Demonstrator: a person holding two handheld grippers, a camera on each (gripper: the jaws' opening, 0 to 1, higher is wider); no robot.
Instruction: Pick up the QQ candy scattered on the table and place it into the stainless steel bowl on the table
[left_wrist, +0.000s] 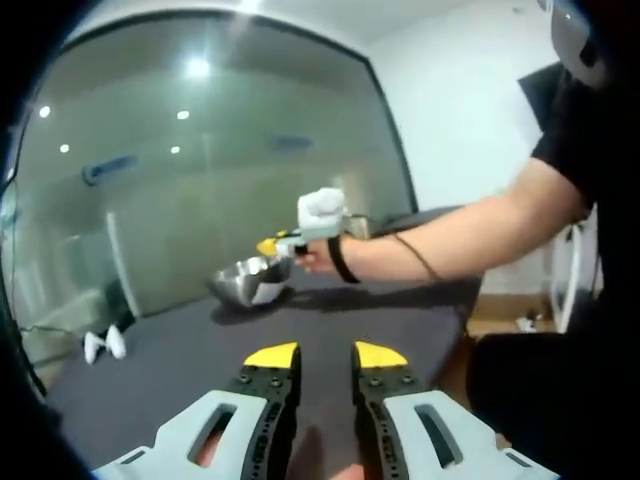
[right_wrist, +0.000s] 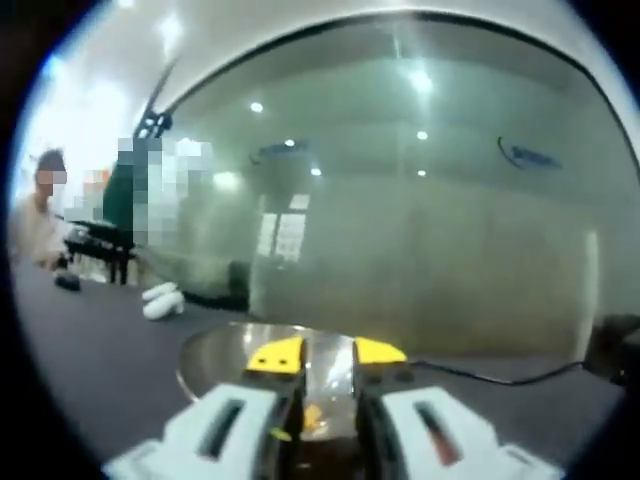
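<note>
Centre frame, over the bowl (right_wrist: 262, 352): right gripper (right_wrist: 327, 352) fingers slightly parted, candy (right_wrist: 313, 415) between; release low. Left gripper (left_wrist: 326, 355) parted, empty.

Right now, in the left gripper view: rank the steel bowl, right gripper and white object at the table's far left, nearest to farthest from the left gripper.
1. Stainless steel bowl, centre, ahead.
2. Right gripper, over the bowl; too close to call against it.
3. White object, far left edge of the table.

A shiny stainless steel bowl (left_wrist: 250, 281) is seen upright on the dark table (left_wrist: 330, 330); an orange-yellow candy (right_wrist: 313, 415) lies inside.
</note>
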